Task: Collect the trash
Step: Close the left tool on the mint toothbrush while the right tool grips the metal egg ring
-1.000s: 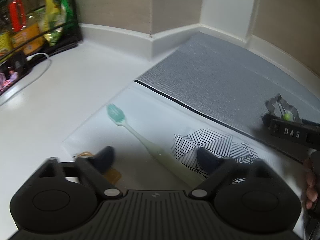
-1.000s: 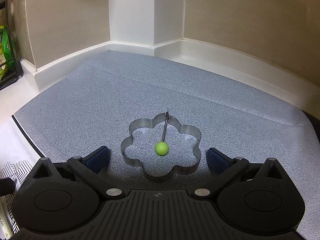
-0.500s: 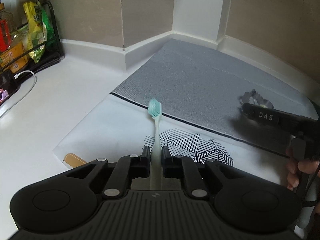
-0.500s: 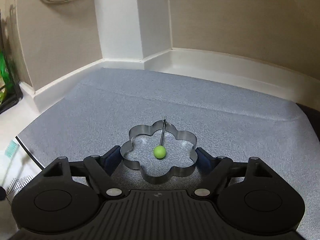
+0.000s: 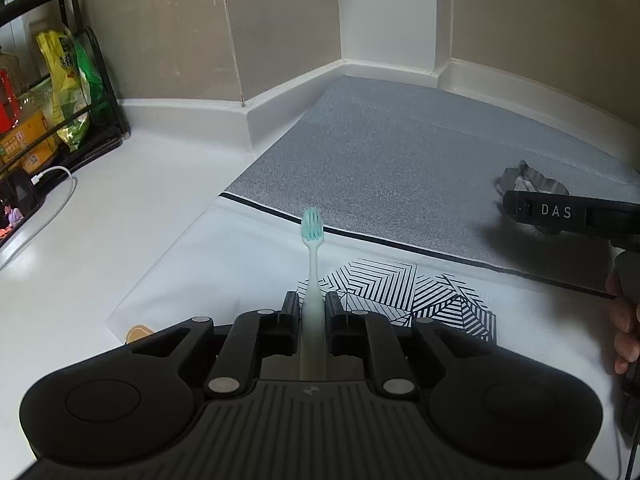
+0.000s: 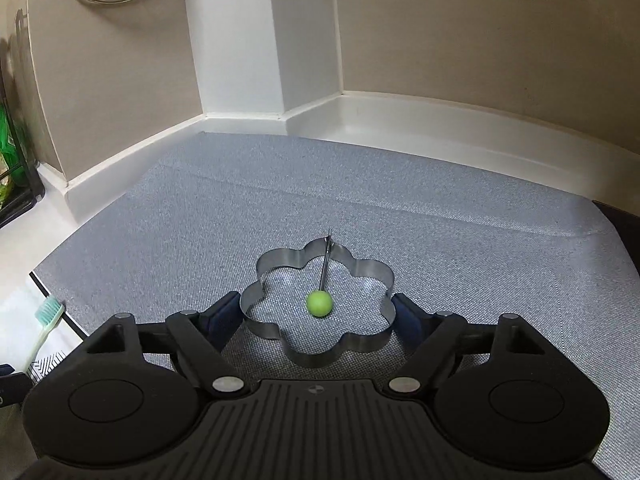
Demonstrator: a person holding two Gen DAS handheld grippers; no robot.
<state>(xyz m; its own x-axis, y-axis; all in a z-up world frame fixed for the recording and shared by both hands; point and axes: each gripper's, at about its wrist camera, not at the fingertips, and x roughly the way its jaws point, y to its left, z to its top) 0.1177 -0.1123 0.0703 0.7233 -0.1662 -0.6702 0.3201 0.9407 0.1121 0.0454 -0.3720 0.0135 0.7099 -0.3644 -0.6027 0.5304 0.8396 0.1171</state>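
Your left gripper (image 5: pixel 313 312) has just closed on the toothbrush (image 5: pixel 312 276), bristles pointing away above the white patterned sheet (image 5: pixel 224 256). Your right gripper (image 6: pixel 318 314) has narrowed until its pads touch both sides of the flower-shaped metal ring (image 6: pixel 320 344) on the grey mat (image 6: pixel 360 200).

White countertop (image 5: pixel 132 216) with raised white backsplash lip along wall. Grey woven mat (image 5: pixel 400 160) spread over right part of countertop, reaching back corner. White sheet with black geometric line print (image 5: pixel 240 264) flat on countertop, its far edge against mat's black-trimmed near edge. Flower-shaped metal ring mould (image 6: pixel 320 312) on mat, green-knobbed pin standing from its rim. Black wire rack (image 5: pixel 96 92) at left holding packets. White cable (image 5: pixel 52 196) trailing across countertop near rack. Small tan item (image 5: pixel 138 332) at sheet's near left corner, mostly hidden.
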